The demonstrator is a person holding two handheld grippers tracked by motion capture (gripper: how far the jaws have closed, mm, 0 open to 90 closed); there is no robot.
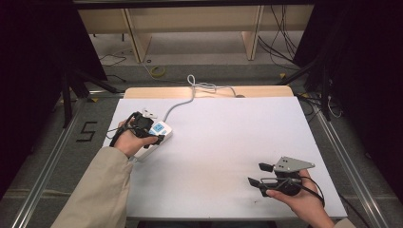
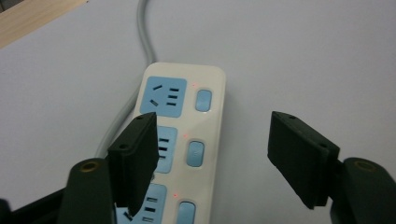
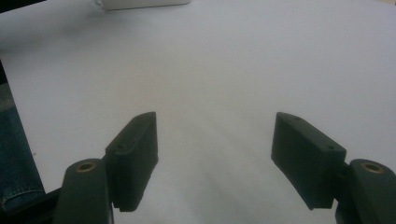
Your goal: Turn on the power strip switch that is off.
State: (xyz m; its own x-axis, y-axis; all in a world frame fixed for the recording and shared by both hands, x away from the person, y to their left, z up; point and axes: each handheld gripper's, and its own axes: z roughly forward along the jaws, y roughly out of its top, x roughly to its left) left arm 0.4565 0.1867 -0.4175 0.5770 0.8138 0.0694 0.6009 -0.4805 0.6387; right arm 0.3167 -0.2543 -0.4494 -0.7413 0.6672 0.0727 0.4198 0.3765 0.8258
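Where left gripper point(image 2: 210, 154) gapes, power strip point(image 2: 187, 140) lamps glow red.

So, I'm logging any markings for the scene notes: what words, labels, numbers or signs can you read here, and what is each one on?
"5" (or an "S"; which one is unclear): dark tape mark on the floor, left of the table.
Power strip: no readable words or brand; its blue sockets and switches carry no legible print.
Nothing to read on either hand-held gripper, left or right.
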